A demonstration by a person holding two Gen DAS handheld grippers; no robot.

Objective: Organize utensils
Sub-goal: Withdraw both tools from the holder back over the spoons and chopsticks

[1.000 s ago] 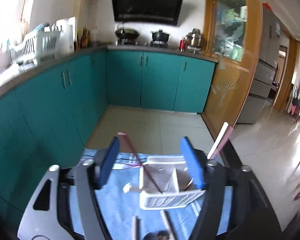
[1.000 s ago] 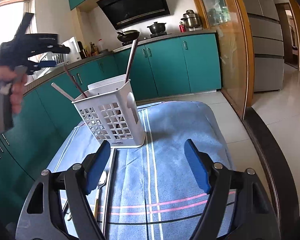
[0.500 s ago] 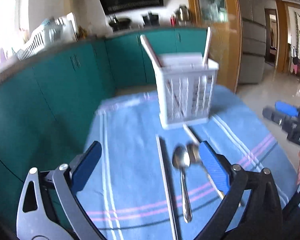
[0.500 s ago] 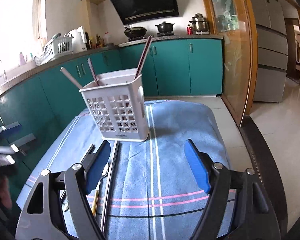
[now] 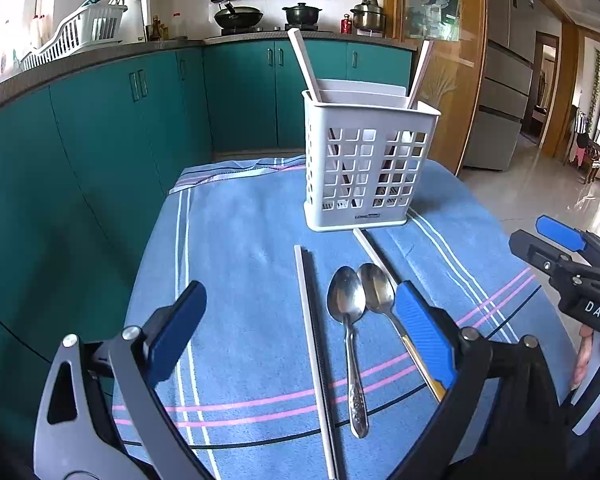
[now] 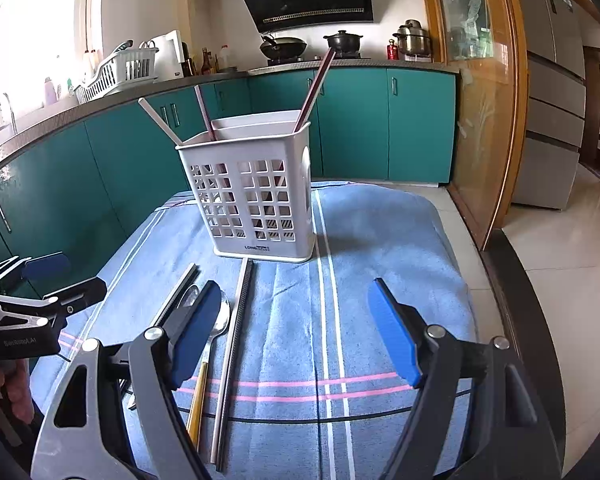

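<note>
A white slotted caddy [image 5: 364, 168] [image 6: 256, 196] stands on the blue striped towel [image 5: 240, 240] with several chopsticks leaning in it. In front of it lie a chopstick pair [image 5: 312, 340], a silver spoon [image 5: 350, 336], a gold-handled spoon [image 5: 380, 292] and a second chopstick pair [image 5: 374, 254]. My left gripper [image 5: 300, 332] hovers open, low over the first pair and the spoons, holding nothing. My right gripper [image 6: 296, 332] is open and empty over the towel, with one chopstick pair [image 6: 236, 340] and a spoon [image 6: 216, 328] by its left finger.
Teal kitchen cabinets [image 5: 100, 140] run along the left and back, close to the towel's left edge. A wooden glass partition [image 6: 484, 120] stands at the right. Each gripper shows in the other's view: right one [image 5: 560, 256], left one [image 6: 40, 292], each with a person's hand.
My left gripper dropped from above the caddy to low over the towel in front of it, and its jaws stand wider. The right gripper barely shifted.
</note>
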